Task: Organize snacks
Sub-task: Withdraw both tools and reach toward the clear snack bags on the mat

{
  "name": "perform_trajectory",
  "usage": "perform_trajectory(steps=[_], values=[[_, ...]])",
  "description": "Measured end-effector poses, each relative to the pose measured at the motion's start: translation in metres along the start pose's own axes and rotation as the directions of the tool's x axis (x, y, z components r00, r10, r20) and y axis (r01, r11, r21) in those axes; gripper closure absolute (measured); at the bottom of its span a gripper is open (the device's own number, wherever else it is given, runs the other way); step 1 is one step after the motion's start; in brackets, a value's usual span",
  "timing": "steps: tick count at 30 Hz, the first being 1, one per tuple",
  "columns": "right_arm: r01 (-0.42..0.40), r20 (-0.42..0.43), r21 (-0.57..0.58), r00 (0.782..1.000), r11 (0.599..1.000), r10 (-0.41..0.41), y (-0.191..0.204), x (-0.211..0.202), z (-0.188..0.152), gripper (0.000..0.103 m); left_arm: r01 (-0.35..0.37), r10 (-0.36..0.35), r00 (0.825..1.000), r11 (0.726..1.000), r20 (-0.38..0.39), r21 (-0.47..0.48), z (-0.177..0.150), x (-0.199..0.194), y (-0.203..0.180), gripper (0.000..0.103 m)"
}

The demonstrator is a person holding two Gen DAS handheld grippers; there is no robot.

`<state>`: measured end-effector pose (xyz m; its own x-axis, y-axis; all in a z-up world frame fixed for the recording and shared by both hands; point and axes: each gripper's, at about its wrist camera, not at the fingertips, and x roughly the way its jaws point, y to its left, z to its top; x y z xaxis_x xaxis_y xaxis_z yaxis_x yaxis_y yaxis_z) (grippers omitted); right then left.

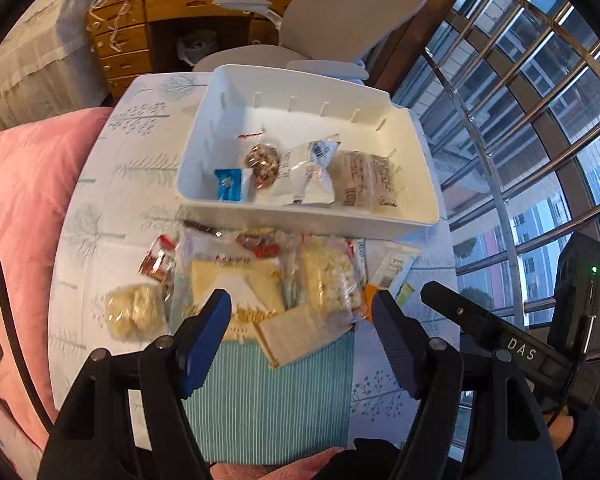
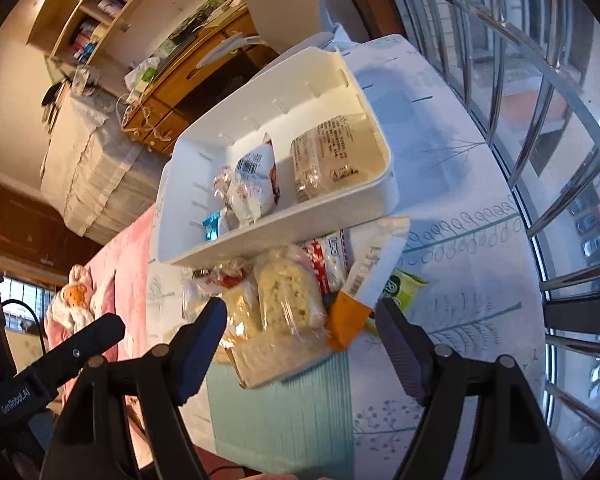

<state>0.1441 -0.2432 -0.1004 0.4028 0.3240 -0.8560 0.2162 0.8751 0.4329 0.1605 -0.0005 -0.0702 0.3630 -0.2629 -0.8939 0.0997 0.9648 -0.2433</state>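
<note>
A white plastic bin (image 1: pixel 300 216) sits on the table and holds several snack packets: a blue one (image 1: pixel 228 186), a nut ball (image 1: pixel 262 162), a white bag (image 1: pixel 306 172) and a clear rice-cake pack (image 1: pixel 366 178). The bin also shows in the right wrist view (image 2: pixel 284 232). A heap of loose snacks (image 1: pixel 260 280) lies in front of the bin, with a flat cracker pack (image 1: pixel 300 332) nearest. My left gripper (image 1: pixel 302 314) is open above the heap. My right gripper (image 2: pixel 300 322) is open above the heap's right side, over a puffed-rice pack (image 2: pixel 288 292) and an orange-white packet (image 2: pixel 364 280).
The table has a tree-print cloth (image 1: pixel 112 184) and a teal striped patch (image 1: pixel 272 396). A pink quilt (image 1: pixel 24 208) lies left. A grey chair (image 1: pixel 340 12) and a wooden desk (image 1: pixel 160 20) stand behind. Window bars (image 1: pixel 520 120) run along the right.
</note>
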Motion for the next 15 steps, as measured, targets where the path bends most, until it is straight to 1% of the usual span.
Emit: perform_trajectory(steps=[3,7,10,15], values=[[-0.014,-0.042,-0.007,0.999,1.000,0.013,-0.001,0.005,-0.005,0.026,-0.038,0.038,0.999,0.999,0.000,-0.030,-0.014,-0.005,0.007,0.032],[-0.036,-0.089,-0.006,0.995,0.999,0.036,-0.001,0.012,-0.007,0.026,-0.062,0.063,0.998,0.995,0.007,-0.077,-0.028,-0.012,0.023,0.031],[-0.037,-0.108,-0.014,0.994,0.999,0.035,0.002,0.016,-0.007,0.026,-0.082,0.082,0.997,0.990,0.003,-0.113,-0.036,-0.014,0.040,0.029],[-0.025,-0.143,0.004,0.989,1.000,0.025,0.006,0.027,-0.010,0.026,-0.087,0.087,0.996,0.983,-0.006,-0.161,-0.041,-0.014,0.071,0.029]])
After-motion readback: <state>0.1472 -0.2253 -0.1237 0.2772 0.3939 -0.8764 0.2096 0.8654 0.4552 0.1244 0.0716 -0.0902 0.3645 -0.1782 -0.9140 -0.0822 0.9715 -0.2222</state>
